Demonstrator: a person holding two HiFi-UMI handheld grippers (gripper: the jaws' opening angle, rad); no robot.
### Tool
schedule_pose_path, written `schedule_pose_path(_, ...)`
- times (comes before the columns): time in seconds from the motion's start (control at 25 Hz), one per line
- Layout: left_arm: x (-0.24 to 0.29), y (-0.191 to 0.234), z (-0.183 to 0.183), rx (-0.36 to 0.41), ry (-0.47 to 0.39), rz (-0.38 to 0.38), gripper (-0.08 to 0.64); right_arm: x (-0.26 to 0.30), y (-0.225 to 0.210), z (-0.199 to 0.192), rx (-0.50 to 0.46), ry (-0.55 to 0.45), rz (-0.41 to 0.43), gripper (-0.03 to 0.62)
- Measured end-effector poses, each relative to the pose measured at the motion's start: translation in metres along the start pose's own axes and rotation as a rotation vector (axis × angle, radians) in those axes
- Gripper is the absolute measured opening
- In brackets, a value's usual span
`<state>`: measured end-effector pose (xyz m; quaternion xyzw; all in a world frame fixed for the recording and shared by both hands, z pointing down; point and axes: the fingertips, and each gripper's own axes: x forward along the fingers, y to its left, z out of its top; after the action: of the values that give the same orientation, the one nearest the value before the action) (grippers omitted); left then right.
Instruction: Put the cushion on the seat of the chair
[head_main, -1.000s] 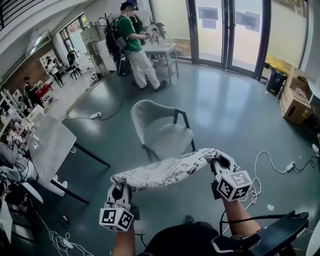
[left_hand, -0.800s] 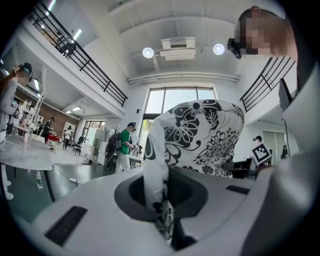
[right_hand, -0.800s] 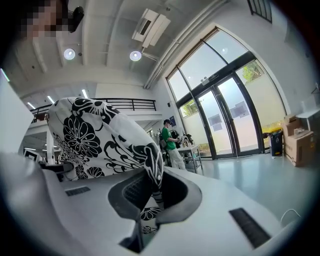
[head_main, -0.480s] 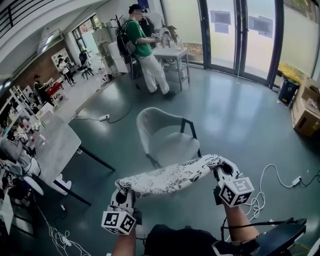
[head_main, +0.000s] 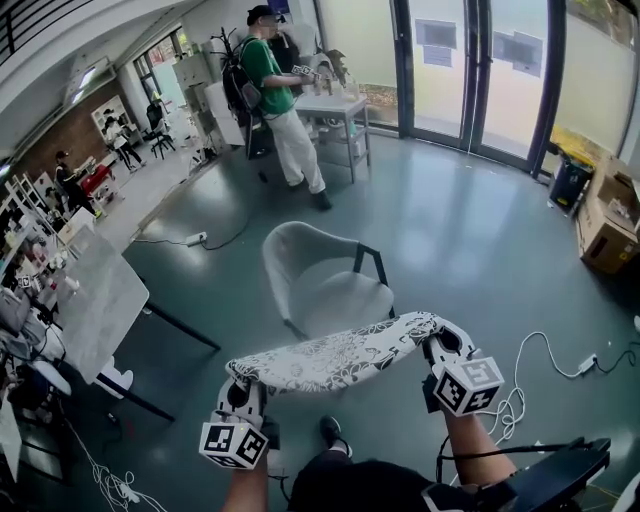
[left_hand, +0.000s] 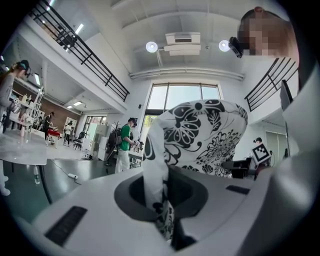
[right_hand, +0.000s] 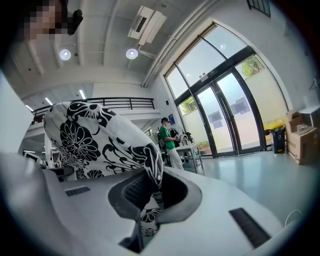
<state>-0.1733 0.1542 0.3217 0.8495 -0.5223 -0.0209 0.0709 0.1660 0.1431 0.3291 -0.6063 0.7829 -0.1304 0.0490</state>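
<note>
A white cushion (head_main: 335, 355) with a black flower print hangs stretched between my two grippers, in the air just in front of a pale grey chair (head_main: 320, 270). My left gripper (head_main: 243, 382) is shut on the cushion's left end (left_hand: 160, 175). At the other side, my right gripper (head_main: 433, 343) is shut on its right end (right_hand: 150, 165). The chair's seat (head_main: 345, 298) is bare and faces me, with its curved back on the far left. In both gripper views the cloth (right_hand: 95, 142) fills the space above the jaws.
A grey table (head_main: 90, 300) stands at the left. A white cable (head_main: 530, 375) lies on the floor at the right, cardboard boxes (head_main: 605, 225) further right. A person in a green shirt (head_main: 275, 100) stands at a small table (head_main: 335, 115) far behind the chair.
Both grippers have carried the cushion closer to the chair. The grip on both ends stays the same.
</note>
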Motion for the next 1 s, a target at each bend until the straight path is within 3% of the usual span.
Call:
schedule_pose_path(0.32,0.053,0.035,-0.001,-0.018,0.008,-0.026,0.021,0.052,-0.009,-0.002,-0.004,0.015,-0.038,0.023)
schedule_pose_path(1.0,0.153,0.149,0.026,-0.021,0.034,-0.131,0.021,0.178,0.025,0.010,-0.018,0.051,-0.122,0.023)
